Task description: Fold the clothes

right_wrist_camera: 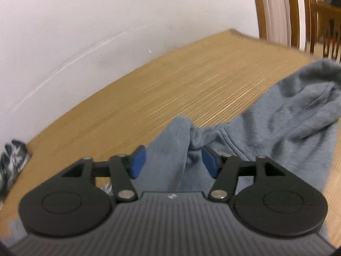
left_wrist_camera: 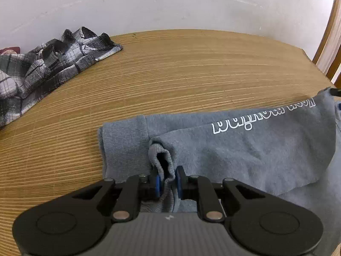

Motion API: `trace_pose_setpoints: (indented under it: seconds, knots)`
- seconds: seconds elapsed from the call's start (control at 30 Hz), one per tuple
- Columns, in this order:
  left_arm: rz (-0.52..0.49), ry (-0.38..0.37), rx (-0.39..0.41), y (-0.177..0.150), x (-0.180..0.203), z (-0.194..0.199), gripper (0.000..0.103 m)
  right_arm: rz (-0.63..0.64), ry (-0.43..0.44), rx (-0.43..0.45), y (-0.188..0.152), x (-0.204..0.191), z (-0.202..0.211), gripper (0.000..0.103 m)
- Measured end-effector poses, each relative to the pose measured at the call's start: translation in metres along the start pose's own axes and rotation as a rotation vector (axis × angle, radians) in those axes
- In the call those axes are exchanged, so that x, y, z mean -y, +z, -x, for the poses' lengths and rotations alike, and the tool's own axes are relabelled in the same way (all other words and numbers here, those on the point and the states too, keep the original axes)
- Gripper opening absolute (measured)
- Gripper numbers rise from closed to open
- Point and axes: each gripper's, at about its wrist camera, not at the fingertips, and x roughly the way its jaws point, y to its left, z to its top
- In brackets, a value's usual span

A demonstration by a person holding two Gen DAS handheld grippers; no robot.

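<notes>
Now left gripper (left_wrist_camera: 168, 180) fingers clamped on grey sweatshirt (left_wrist_camera: 245, 149) cuff; right gripper (right_wrist_camera: 173, 162) fingers apart, fabric between.

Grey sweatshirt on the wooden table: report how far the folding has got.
Done: the grey fleece sweatshirt with white lettering lies partly folded, one sleeve laid across its body. In hand: the left gripper pinches a ribbed cuff; the right gripper stands open around bunched fabric. Left: finishing this fold, then the crumpled black-and-white plaid shirt.
</notes>
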Motion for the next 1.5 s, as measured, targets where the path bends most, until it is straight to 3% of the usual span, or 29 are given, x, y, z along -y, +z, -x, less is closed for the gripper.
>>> trace_pose_setpoints:
  seconds: [0.03, 0.07, 0.1, 0.17, 0.27, 0.33, 0.4, 0.43, 0.57, 0.67, 0.77, 0.9, 1.03, 1.1, 1.17, 1.23, 1.3, 1.37, 1.5]
  knots:
    - [0.011, -0.002, 0.001, 0.001, -0.001, 0.001, 0.016, -0.013, 0.012, -0.028, 0.003, 0.005, -0.011, 0.063]
    - [0.025, -0.003, 0.001, 0.002, -0.003, 0.002, 0.016, -0.026, 0.013, -0.042, 0.004, 0.009, -0.020, 0.051]
    - [0.039, -0.003, 0.006, 0.003, -0.004, 0.005, 0.016, -0.043, -0.003, -0.050, 0.004, 0.013, -0.024, 0.010]
    - [0.043, -0.007, 0.017, 0.005, -0.006, 0.008, 0.017, -0.114, -0.016, -0.009, -0.001, 0.017, -0.009, 0.011]
    - [0.009, 0.007, 0.015, 0.010, -0.005, 0.003, 0.019, -0.094, -0.066, 0.082, -0.020, 0.016, 0.023, 0.011]
    - [-0.026, 0.033, 0.007, 0.011, 0.000, -0.007, 0.022, -0.061, -0.116, 0.056, -0.034, 0.017, 0.018, 0.013]
    - [-0.061, 0.060, -0.002, 0.012, 0.005, -0.016, 0.029, -0.108, -0.140, -0.021, -0.044, 0.029, -0.001, 0.021]
    - [-0.082, 0.074, -0.003, 0.011, 0.008, -0.019, 0.029, -0.140, -0.133, -0.049, -0.047, 0.036, -0.009, 0.018]
    - [-0.092, 0.057, 0.003, 0.010, 0.005, -0.006, 0.032, -0.149, -0.114, -0.034, -0.044, 0.046, 0.011, 0.031]
    - [-0.061, 0.039, 0.050, 0.008, -0.002, 0.021, 0.040, -0.078, -0.132, 0.073, -0.043, 0.039, 0.048, 0.033]
    - [-0.066, 0.082, 0.105, 0.009, -0.004, 0.036, 0.040, 0.055, -0.095, 0.200, -0.046, 0.017, 0.074, 0.046]
    - [-0.080, 0.125, 0.076, 0.021, -0.009, 0.008, 0.040, 0.208, 0.058, 0.115, -0.054, -0.013, 0.052, 0.046]
    - [-0.081, 0.170, 0.024, 0.016, -0.015, -0.024, 0.041, 0.323, -0.041, -0.067, -0.071, -0.017, -0.009, 0.045]
    - [-0.117, 0.209, 0.040, 0.010, -0.016, -0.029, 0.052, 0.387, -0.061, -0.050, -0.079, -0.018, -0.015, 0.048]
    - [-0.137, 0.241, 0.051, 0.008, -0.016, -0.027, 0.056, 0.430, -0.071, -0.032, -0.082, -0.019, -0.014, 0.049]
    - [-0.086, 0.282, 0.041, 0.009, -0.026, -0.024, 0.054, 0.417, -0.065, -0.057, -0.079, -0.018, -0.015, 0.049]
    - [-0.015, 0.320, 0.032, 0.009, -0.040, -0.017, 0.045, 0.378, -0.042, -0.079, -0.073, -0.014, -0.016, 0.049]
    - [0.027, 0.348, 0.037, 0.005, -0.051, -0.002, 0.045, 0.344, -0.035, -0.093, -0.069, -0.014, -0.006, 0.049]
    - [0.022, 0.319, 0.044, -0.011, -0.052, 0.033, 0.048, 0.259, -0.019, -0.058, -0.066, -0.013, 0.036, 0.050]
